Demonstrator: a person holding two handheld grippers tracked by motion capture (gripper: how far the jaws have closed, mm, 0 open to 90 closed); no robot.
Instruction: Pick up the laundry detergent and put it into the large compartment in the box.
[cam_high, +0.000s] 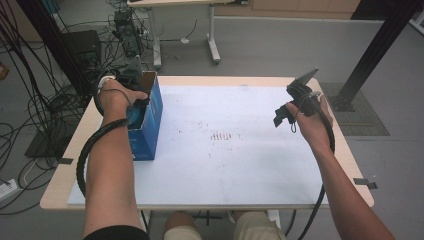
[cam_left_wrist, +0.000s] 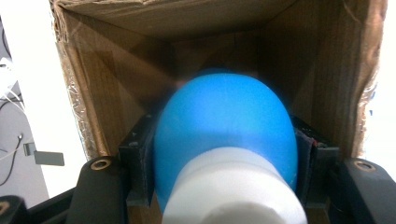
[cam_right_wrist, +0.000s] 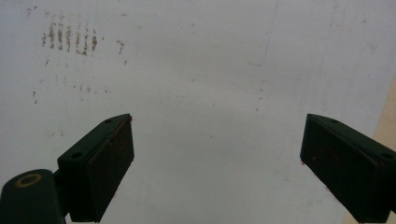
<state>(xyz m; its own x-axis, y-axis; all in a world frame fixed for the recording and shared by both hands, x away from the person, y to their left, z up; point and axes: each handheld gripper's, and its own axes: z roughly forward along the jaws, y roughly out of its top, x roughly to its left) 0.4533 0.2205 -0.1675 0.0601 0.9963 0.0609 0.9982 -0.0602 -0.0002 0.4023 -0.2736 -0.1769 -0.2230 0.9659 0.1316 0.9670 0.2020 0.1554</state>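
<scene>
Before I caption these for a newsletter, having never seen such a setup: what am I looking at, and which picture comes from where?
A person sits at a table covered by a white sheet, holding a hand-held gripper in each hand. The high view looks down from above. The other two come from cameras riding on the grippers. The left gripper is shut on a blue object with a white end, inside an open cardboard box with blue sides. The right gripper is open above the sheet, holding nothing. Faint brown marks stain the sheet.
</scene>
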